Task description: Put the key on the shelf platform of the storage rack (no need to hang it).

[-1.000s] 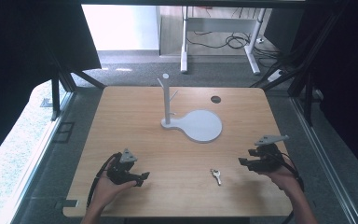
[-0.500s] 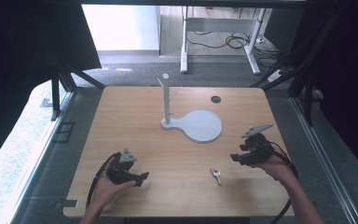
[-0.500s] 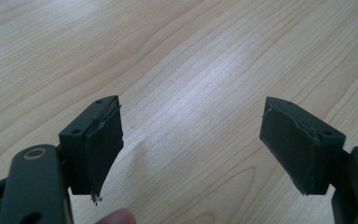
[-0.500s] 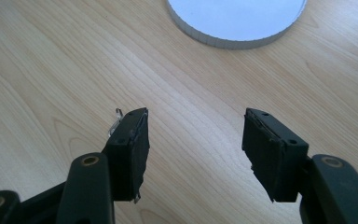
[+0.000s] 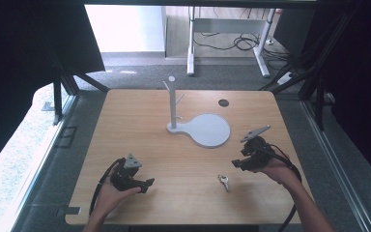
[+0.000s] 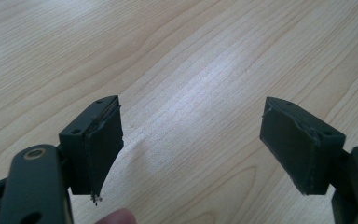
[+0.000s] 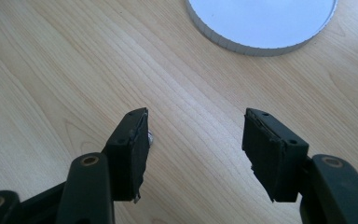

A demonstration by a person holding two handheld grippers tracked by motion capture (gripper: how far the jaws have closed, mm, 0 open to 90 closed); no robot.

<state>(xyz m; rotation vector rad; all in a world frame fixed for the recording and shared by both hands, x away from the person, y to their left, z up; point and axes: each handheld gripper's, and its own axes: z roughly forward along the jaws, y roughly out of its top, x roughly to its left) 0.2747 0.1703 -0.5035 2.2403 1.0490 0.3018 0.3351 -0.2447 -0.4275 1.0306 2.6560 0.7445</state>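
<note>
Resting low on the near left part of the wooden table, the left gripper was held in the person's left hand, its cable looping back beside the wrist. In the left gripper view its jaws stood wide apart over bare wood grain, with nothing between them, and a fingertip showed at the bottom edge. The right gripper was held in the right hand at the near right of the table, raised off the surface and pointing inward toward the centre; its grey three-cornered plate was tilted upward. In the right gripper view its jaws were likewise apart and empty, and a small metal object, partly hidden behind one jaw, showed just beside it. A small metal key lay flat on the table between the two grippers, nearer the right one and apart from it. A white stand with a round flat base stood upright near the table's centre; the base's ribbed rim appeared ahead of the right jaws. A dark round hole marked the far right of the tabletop.
</note>
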